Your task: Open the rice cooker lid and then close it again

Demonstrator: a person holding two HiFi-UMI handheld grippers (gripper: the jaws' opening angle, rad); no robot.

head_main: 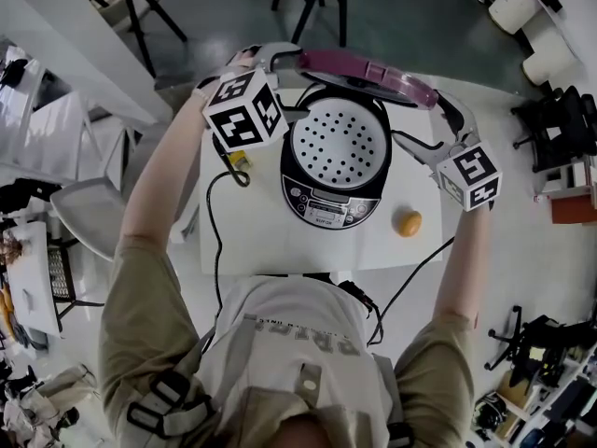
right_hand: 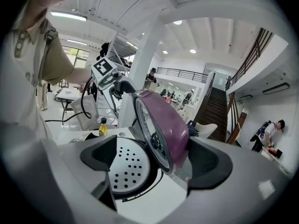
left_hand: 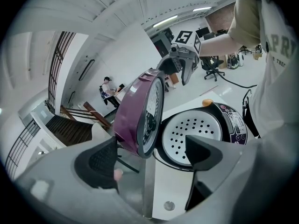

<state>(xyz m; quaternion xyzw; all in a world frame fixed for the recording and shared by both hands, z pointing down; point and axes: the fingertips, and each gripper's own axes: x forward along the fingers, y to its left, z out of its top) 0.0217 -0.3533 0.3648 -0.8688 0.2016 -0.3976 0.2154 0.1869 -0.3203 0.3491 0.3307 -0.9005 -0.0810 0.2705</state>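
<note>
Now the lid (head_main: 368, 68) stands upright at upper centre, flanked by the left gripper (left_hand: 154, 155) and right gripper (right_hand: 156, 160), jaws wide, gripping nothing. Best to push it down evenly until it latches.

A white table (head_main: 261, 241) is standing at the centre of the head view. A glossy grey-green floor (head_main: 420, 26) is reflecting light at 12 o'clock. A white chair (head_main: 89, 203) is sitting at 9 o'clock. In the right gripper view, a dark staircase (right_hand: 216, 107) is rising at 3 o'clock, and a white column (right_hand: 142, 64) is standing near centre. Ceiling strip lights (left_hand: 166, 20) are glowing at 12 o'clock of the left gripper view.
</note>
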